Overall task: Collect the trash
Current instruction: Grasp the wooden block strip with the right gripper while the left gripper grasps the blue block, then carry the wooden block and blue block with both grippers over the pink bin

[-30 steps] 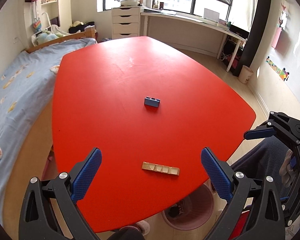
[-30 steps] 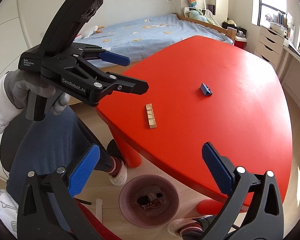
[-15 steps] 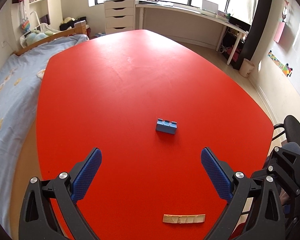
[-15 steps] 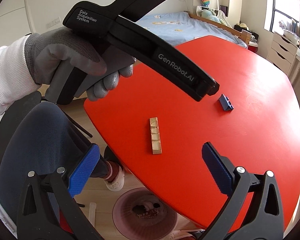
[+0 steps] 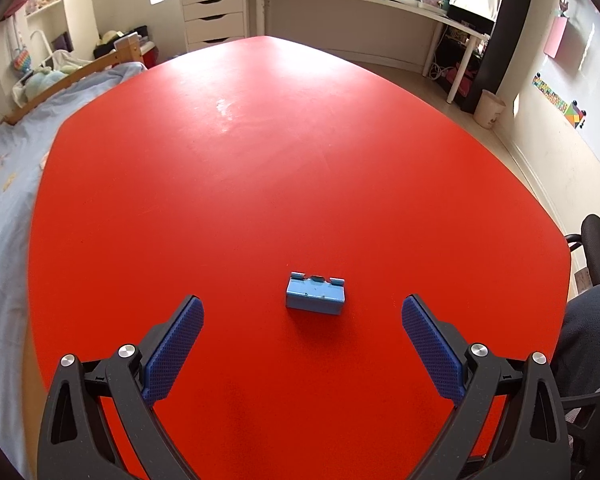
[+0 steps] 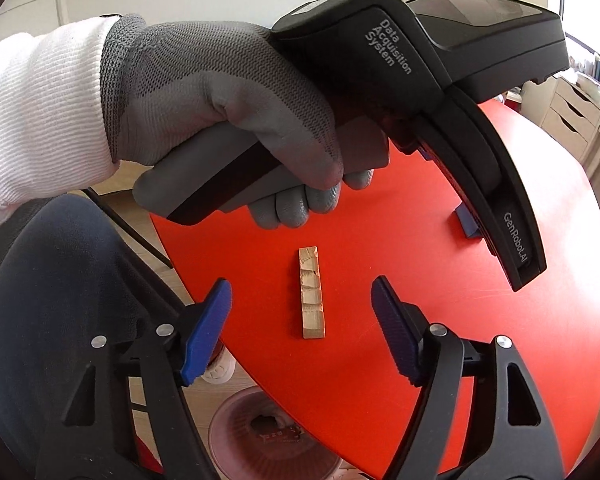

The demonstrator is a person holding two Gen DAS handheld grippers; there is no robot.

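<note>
Two grippers hover over a red worktop. Left gripper, jaws wide apart and empty, faces a blue block at its 12 o'clock. Right gripper, jaws open, straddles a wooden strip; pink bin at 6 o'clock.

Left black two-finger gripper with blue textured pads, jaws spread wide and holding nothing, is gripped by a grey knitted-glove hand with a white cuff. Right black two-finger gripper with blue pads is likewise spread and unloaded.
</note>
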